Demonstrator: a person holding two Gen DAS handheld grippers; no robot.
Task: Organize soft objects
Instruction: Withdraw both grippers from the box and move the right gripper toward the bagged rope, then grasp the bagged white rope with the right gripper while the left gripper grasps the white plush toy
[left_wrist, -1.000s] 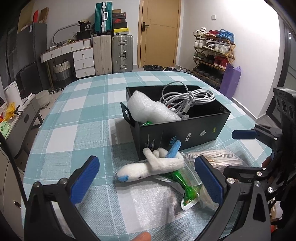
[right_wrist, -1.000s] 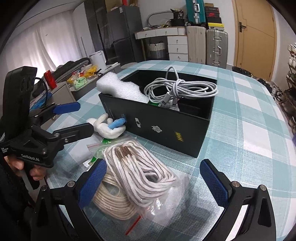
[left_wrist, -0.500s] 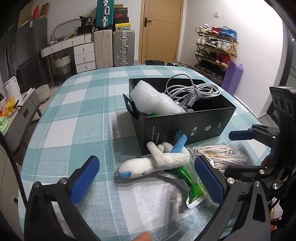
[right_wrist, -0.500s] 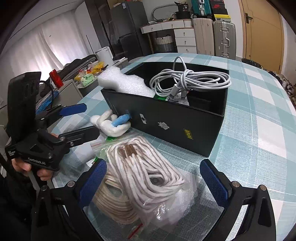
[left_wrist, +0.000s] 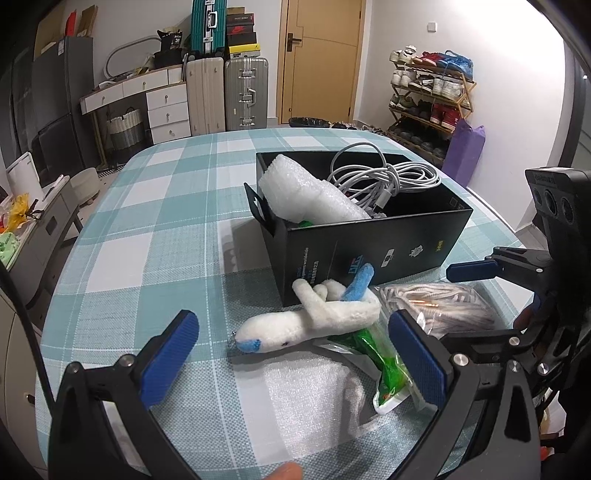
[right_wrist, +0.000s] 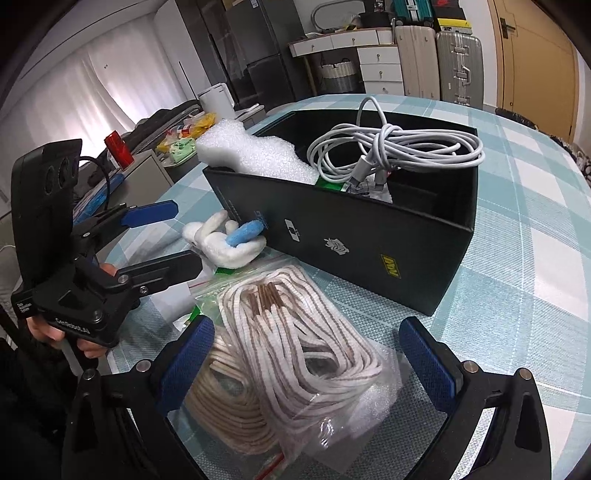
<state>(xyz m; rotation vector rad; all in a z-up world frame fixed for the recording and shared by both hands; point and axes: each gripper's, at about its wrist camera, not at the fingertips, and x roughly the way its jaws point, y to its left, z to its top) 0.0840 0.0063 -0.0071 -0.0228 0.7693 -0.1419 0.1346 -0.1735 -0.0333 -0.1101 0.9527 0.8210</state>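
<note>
A white plush toy with blue tips (left_wrist: 314, 319) (right_wrist: 229, 243) lies on the checked table in front of the black box (left_wrist: 376, 251) (right_wrist: 354, 243). Inside the box are a bubble-wrap roll (left_wrist: 306, 195) (right_wrist: 251, 155) and a coiled white cable (left_wrist: 384, 177) (right_wrist: 399, 147). Under the toy lies a green packet (left_wrist: 380, 362). My left gripper (left_wrist: 295, 354) is open just short of the toy. Open as well, my right gripper (right_wrist: 306, 354) hovers over a bag of white rope (right_wrist: 295, 354) (left_wrist: 436, 302). A beige rope coil (right_wrist: 225, 398) sits beside it.
A white foam sheet (left_wrist: 314, 398) lies on the table near me. Beyond the table are suitcases (left_wrist: 243, 96), a drawer unit (left_wrist: 166, 107), a shoe rack (left_wrist: 428, 99) and a door. To the left stands a low cabinet with clutter (right_wrist: 147, 162).
Both grippers have moved closer to the table's objects; the box, toy and rope bag look larger and nearer. Nothing has been grasped or shifted.
</note>
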